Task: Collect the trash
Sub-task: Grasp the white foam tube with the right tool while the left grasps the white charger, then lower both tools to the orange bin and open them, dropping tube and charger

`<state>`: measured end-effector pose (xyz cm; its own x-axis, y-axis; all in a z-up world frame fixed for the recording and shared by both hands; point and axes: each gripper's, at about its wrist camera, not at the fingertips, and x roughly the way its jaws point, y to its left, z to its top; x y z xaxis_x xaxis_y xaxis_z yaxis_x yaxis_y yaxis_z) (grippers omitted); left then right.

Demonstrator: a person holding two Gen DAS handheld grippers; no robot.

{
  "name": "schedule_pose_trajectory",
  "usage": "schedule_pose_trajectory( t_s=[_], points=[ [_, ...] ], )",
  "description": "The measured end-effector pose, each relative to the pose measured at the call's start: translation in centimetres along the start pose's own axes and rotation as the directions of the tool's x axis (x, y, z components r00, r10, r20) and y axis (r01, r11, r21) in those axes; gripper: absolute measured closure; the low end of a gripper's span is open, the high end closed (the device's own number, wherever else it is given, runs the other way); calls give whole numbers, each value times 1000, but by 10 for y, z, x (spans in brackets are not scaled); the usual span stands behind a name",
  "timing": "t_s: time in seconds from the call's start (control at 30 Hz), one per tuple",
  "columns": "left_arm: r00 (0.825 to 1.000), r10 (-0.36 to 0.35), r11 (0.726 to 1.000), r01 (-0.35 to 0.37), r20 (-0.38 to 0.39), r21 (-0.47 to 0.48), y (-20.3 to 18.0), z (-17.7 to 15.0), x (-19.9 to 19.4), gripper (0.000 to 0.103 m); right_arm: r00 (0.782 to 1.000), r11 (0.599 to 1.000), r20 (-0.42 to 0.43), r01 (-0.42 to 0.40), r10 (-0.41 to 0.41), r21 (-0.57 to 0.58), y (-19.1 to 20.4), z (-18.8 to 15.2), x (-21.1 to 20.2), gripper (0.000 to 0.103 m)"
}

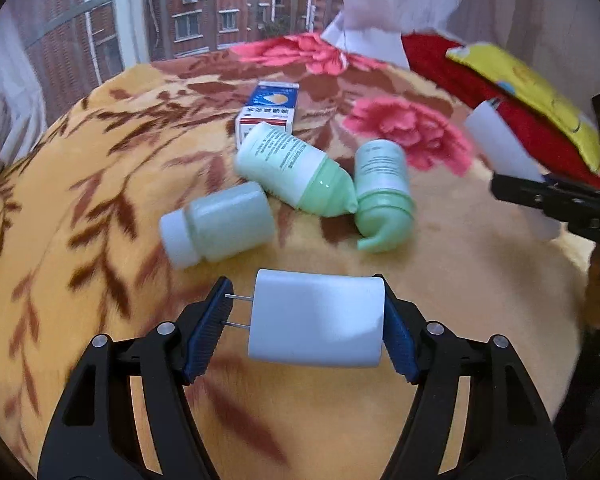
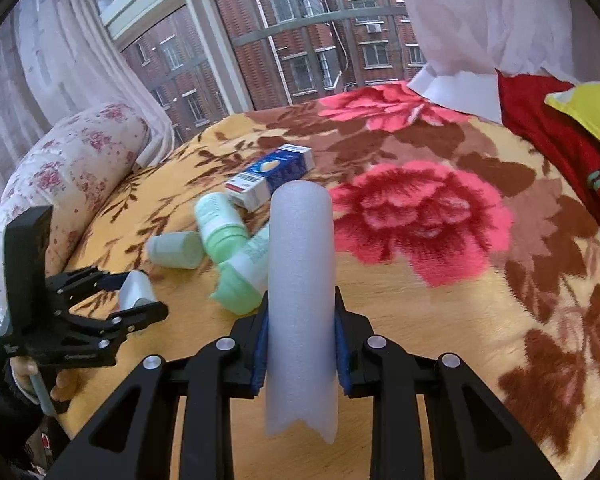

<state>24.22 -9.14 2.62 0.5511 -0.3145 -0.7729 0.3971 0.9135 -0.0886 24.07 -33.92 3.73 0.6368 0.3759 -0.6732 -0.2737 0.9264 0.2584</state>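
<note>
My left gripper [image 1: 304, 320] is shut on a white plug adapter [image 1: 316, 320], its two metal prongs against the left pad, held just above the floral blanket [image 1: 100, 184]. My right gripper [image 2: 300, 344] is shut on a white foam tube [image 2: 300, 280] that stands upright between the pads. On the blanket lie a pale green bottle with a white cap [image 1: 220, 226], two green-capped bottles [image 1: 296, 168] [image 1: 384, 196] and a blue and white medicine box [image 1: 270, 110]. The left gripper [image 2: 136, 300] also shows in the right wrist view.
A red cloth [image 2: 548, 128] and a yellow pillow [image 1: 536, 92] lie at the right. A floral bolster [image 2: 68, 184] lies at the left by the window. White curtains [image 2: 480, 12] hang behind. The bed's near edge is at the lower right of the left wrist view.
</note>
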Motion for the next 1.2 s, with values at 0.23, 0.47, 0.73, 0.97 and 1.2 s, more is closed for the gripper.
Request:
schedule_pose_trajectory(
  t_s=[0.23,0.47,0.73,0.97,1.2],
  points=[
    [996,32,996,-25,88,-81,-7,-43,-58,35,999,996,-1,-46,46,-77,50,-22,-22,76],
    [987,83,992,-68,139,-108,-23,-92,-112,35,996,990,-11,-86,86,-112,92,-58,-47,76],
    [977,158,973,-129,145,-191,-41,-150,-157,35,994,988,-9,-108,108,-111,130,-114,-96,76],
    [976,186,951,-148,118,-270,-55,-209,-168,35,998,996,-13,-55,55,-72,148,-181,-125,76],
    [986,163,948,-150,25,-279,-57,-252,-143,35,993,998,-119,-17,10,-62,159,-248,-111,76]
  ],
)
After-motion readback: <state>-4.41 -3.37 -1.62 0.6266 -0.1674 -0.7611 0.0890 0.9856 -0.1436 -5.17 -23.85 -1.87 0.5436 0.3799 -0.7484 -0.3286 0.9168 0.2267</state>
